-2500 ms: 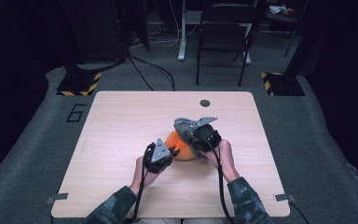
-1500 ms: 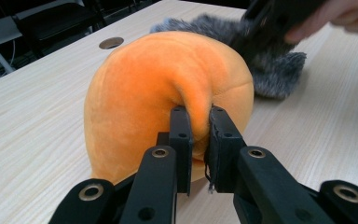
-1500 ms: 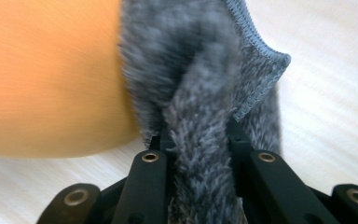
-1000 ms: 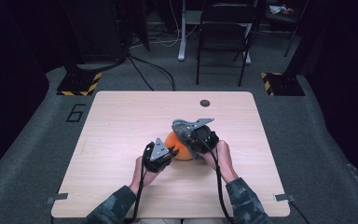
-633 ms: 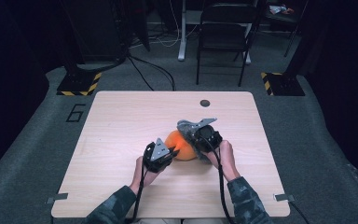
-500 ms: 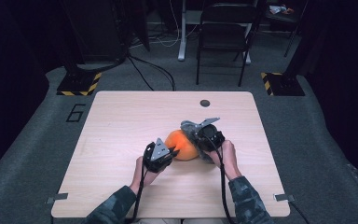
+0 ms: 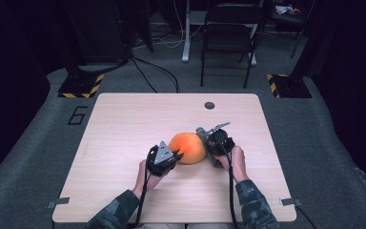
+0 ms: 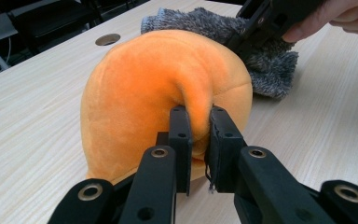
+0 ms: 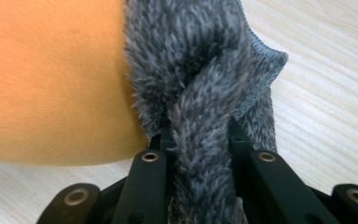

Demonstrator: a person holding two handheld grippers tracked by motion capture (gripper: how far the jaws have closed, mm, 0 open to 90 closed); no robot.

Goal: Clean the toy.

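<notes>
An orange plush cushion (image 7: 187,147) (image 8: 158,88) (image 9: 51,79) rests on the wooden table (image 7: 124,124) near its front middle. My left gripper (image 7: 171,156) (image 8: 198,135) is shut on a pinched fold of the orange plush at its near-left side. A grey fuzzy cloth (image 7: 203,136) (image 8: 261,70) (image 9: 200,74) lies against the cushion's right side, touching the tabletop. My right gripper (image 7: 208,145) (image 9: 200,135) is shut on a bunched fold of that grey cloth, low beside the cushion.
A round cable hole (image 7: 209,105) sits in the table's far right part. A folding chair (image 7: 228,38) and a desk leg stand beyond the far edge. Bare tabletop lies to the left and front.
My right gripper has come down and to the right with the grey cloth, uncovering more of the orange cushion's top. The left gripper has stayed put on the plush.
</notes>
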